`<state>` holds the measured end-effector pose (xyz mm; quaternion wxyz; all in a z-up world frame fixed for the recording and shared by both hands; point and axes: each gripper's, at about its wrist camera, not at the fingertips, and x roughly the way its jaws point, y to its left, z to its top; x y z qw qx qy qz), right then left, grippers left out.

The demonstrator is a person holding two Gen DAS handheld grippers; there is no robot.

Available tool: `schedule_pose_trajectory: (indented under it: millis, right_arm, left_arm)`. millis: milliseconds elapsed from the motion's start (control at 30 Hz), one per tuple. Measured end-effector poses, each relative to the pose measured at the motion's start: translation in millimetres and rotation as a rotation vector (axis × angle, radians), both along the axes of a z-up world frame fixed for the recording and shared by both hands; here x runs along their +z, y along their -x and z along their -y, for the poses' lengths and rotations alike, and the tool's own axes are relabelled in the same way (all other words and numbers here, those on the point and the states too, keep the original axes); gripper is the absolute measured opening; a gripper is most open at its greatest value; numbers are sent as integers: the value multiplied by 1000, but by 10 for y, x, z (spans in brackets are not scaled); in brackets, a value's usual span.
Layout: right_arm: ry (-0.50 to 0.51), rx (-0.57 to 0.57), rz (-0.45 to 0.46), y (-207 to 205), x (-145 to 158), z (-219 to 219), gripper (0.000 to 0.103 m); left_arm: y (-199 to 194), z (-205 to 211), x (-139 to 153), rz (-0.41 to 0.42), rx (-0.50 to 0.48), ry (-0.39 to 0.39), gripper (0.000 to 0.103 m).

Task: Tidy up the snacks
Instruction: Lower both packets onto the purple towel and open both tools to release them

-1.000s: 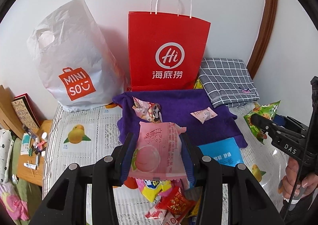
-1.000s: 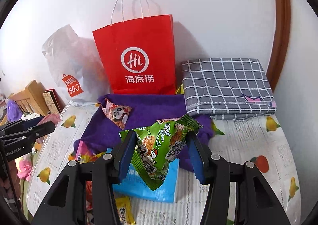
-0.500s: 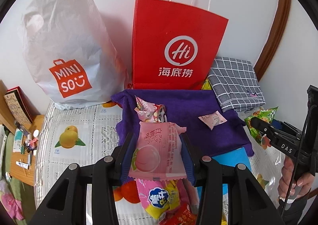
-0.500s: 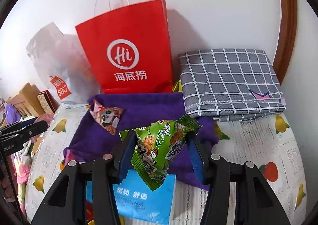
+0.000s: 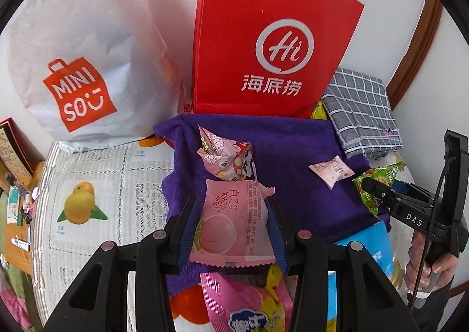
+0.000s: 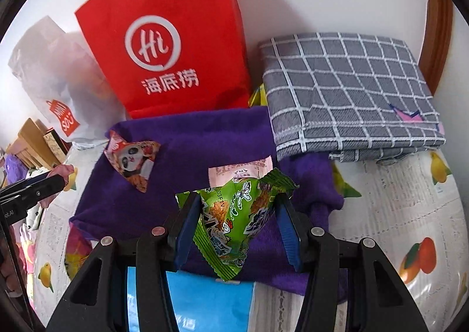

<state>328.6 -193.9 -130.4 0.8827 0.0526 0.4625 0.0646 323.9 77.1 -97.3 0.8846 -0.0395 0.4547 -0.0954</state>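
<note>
Both tools have dropped in closer over the last second, so the purple towel (image 5: 293, 162) on the bed now fills way more of each view. Left tool (image 5: 233, 232) is pinching the flat pink peach-print snack packet (image 5: 234, 223); right tool (image 6: 234, 229) is clamped on the crinkly green snack pouch (image 6: 234, 220). A panda-print packet (image 6: 133, 157) and a small pink sachet (image 5: 331, 169) already sit on the towel, so I'd guess these two get dropped there next.
</note>
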Motion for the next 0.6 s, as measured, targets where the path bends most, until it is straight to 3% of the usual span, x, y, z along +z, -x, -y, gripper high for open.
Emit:
schedule_pose_trajectory:
  millis: [600]
  right_arm:
    - [1, 17, -78, -221, -339, 31, 52]
  left_arm:
    - [-345, 37, -323, -63, -19, 18, 43]
